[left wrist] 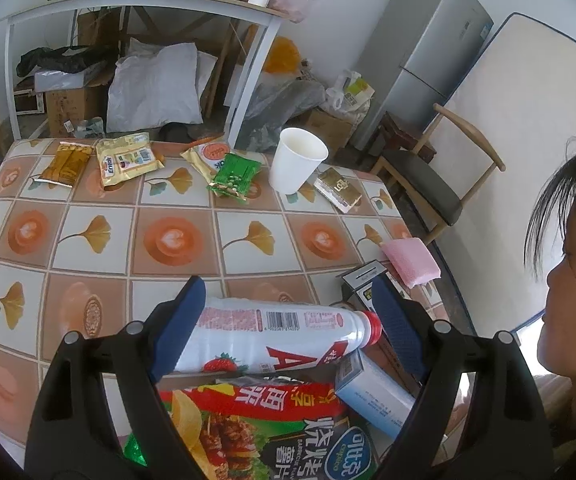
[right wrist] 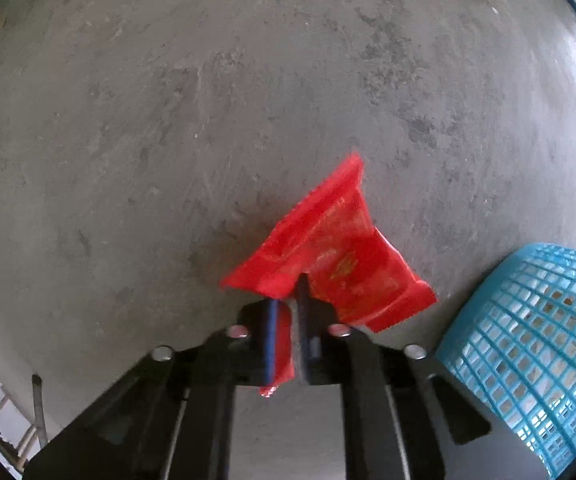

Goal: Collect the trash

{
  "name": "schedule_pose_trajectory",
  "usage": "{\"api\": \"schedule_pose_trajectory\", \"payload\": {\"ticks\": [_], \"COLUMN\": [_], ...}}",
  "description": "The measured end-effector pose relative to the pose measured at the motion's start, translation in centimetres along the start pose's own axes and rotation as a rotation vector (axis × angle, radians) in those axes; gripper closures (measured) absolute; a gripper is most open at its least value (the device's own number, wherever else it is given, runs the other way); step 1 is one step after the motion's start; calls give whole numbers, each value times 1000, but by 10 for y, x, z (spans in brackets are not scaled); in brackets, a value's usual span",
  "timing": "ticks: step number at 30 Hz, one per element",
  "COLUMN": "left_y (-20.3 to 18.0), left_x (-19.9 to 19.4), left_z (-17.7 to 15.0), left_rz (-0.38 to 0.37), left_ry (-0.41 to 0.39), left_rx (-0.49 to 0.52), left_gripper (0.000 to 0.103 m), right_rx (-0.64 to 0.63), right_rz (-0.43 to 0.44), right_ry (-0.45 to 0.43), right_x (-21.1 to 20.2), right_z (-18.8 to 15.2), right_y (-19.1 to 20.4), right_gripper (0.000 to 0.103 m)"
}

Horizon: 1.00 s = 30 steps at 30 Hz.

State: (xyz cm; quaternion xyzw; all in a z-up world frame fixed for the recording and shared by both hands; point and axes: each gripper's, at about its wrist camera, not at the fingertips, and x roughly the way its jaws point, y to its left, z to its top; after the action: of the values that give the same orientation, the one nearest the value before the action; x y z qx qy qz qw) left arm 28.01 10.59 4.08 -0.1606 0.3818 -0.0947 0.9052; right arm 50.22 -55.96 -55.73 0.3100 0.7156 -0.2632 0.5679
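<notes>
While pointed down at the concrete floor [right wrist: 248, 100], right hand-held gripper [right wrist: 288, 320] clamped on red wrapper [right wrist: 336, 256], lower end tucked between pads; blue basket [right wrist: 528, 352] cut off at right edge. Left hand-held gripper [left wrist: 288, 320] spread apart around white bottle [left wrist: 272, 336], contact unclear; chip bag [left wrist: 268, 432] partly hidden below. Wrappers, paper cup [left wrist: 298, 160] far across surface [left wrist: 128, 240].

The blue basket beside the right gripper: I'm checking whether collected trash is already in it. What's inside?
Through the mesh of the blue basket, pale and brownish shapes show inside, but the wall blurs them; its opening is out of view.
</notes>
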Motion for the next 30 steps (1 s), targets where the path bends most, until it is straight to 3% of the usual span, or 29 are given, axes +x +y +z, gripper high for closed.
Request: {"api": "schedule_pose_trajectory", "payload": {"ticks": [5, 9, 15, 19, 22, 24, 30], "left_y": [3, 4, 4, 3, 2, 2, -6], "left_x": [-12, -24, -48, -61, -70, -74, -93], "left_z": [-2, -4, -11, -18, -22, -24, -37], "left_rz": [-11, -28, -61, -85, -103, -114, -118], "left_ry": [-17, -35, -86, -109, -124, -128, -126], "left_rx": [-9, -17, -26, -32, -25, -23, -11], "left_gripper": [22, 22, 22, 22, 22, 22, 22], "right_rx": [-29, -64, -172, -247, -256, -250, -91], "right_rz": [40, 168, 448, 528, 507, 462, 379], "right_ry": [-56, -103, -203, -343, -441, -474, -383], "right_x": [-27, -77, -204, -302, -351, -366, -307], "right_z": [-17, -36, -102, -159, -194, -196, -183], "right_y": [10, 22, 9, -38, -84, -108, -190], "right_gripper": [98, 98, 98, 98, 98, 98, 98]}}
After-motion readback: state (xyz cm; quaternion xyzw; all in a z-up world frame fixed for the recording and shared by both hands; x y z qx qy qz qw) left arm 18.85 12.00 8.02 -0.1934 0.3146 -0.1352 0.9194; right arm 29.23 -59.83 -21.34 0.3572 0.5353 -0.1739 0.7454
